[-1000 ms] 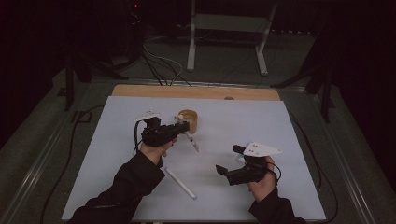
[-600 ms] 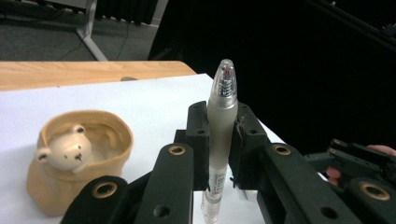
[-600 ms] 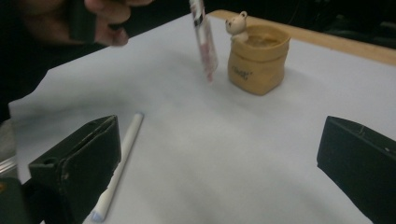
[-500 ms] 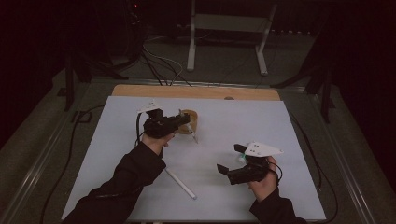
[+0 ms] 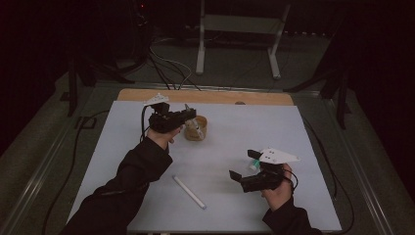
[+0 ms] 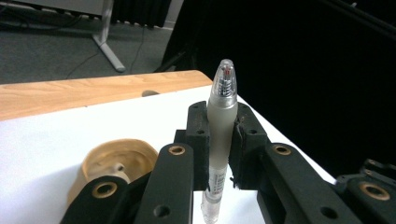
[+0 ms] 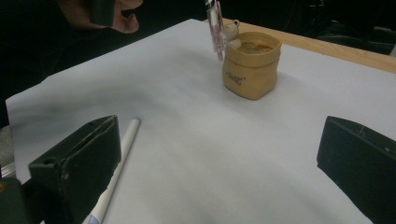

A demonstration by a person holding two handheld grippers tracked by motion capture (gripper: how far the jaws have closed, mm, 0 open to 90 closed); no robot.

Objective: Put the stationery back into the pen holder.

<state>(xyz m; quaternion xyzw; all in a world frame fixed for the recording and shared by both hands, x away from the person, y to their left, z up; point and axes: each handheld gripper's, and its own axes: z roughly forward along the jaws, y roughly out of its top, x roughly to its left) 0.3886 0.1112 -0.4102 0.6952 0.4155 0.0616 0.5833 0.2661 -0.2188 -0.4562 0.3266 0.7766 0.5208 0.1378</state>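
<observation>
- The left gripper (image 5: 188, 115) hangs over the far left part of the white sheet (image 5: 230, 142), raised off it, and its jaws are clamped on a pen (image 6: 219, 140)
- In the left gripper view the pen stands upright between the two black pads, its clear tip pointing up and its lower end sticking out beneath them
- In the right gripper view the pen's lower end (image 7: 215, 28) hangs just beside the near rim of the cup, above the sheet; whether it touches the cup I cannot tell
- The cup (image 5: 195, 128), a small tan soft-sided pot, stands upright on the sheet just right of the left gripper, mouth up; in the left gripper view its open mouth (image 6: 119, 161) shows below and to the left of the jaws
- A second pen (image 5: 190, 192), white, lies flat on the near middle of the sheet, slanted, well apart from the cup; in the right gripper view it runs past the near jaw, partly behind it, with its blue end (image 7: 95, 218) nearest the camera
- The right gripper (image 5: 244, 171) is held low over the near right part of the sheet, its jaws spread wide with nothing between them
- A bare wooden strip (image 5: 210, 96) of the table shows along the sheet's far edge
</observation>
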